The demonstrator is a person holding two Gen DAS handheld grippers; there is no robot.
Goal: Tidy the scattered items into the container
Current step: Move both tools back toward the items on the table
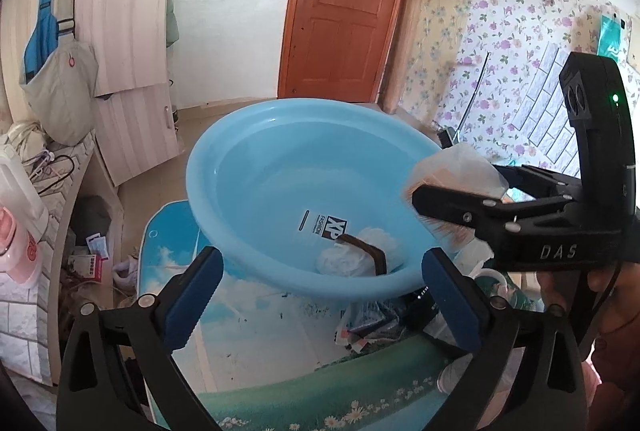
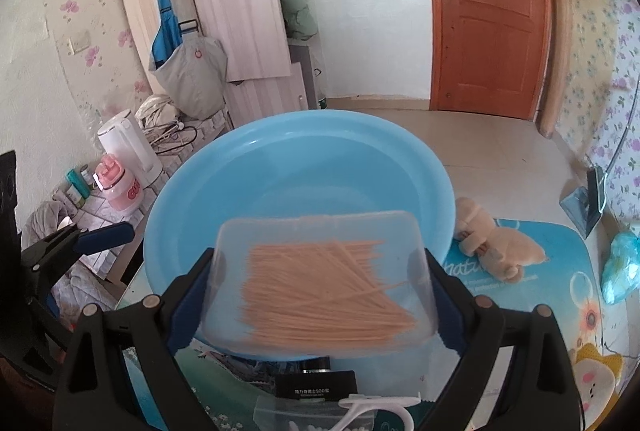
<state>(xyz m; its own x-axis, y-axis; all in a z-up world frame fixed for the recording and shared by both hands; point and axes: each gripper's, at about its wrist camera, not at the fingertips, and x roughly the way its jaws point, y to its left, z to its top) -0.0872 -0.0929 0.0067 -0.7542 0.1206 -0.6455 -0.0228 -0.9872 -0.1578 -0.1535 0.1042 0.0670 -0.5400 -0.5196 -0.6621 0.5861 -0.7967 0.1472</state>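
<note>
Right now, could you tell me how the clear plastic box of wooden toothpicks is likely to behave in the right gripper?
The clear plastic box of wooden toothpicks probably weighs little, since it holds only thin sticks. Its smooth walls may slip between the right gripper fingers, which pinch only its sides. The sticks lie loose and splayed, so they would likely shift when it tilts over the light blue plastic basin.

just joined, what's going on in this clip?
A person is tidying loose items into a blue basin with a hand-held gripper in each hand. The right hand-held gripper is shut on a clear box of toothpicks, holding it over the basin's near edge. The left hand-held gripper is open and holds nothing, in front of the basin. A white bag already lies inside. A plush toy and other items remain on the table.
</note>
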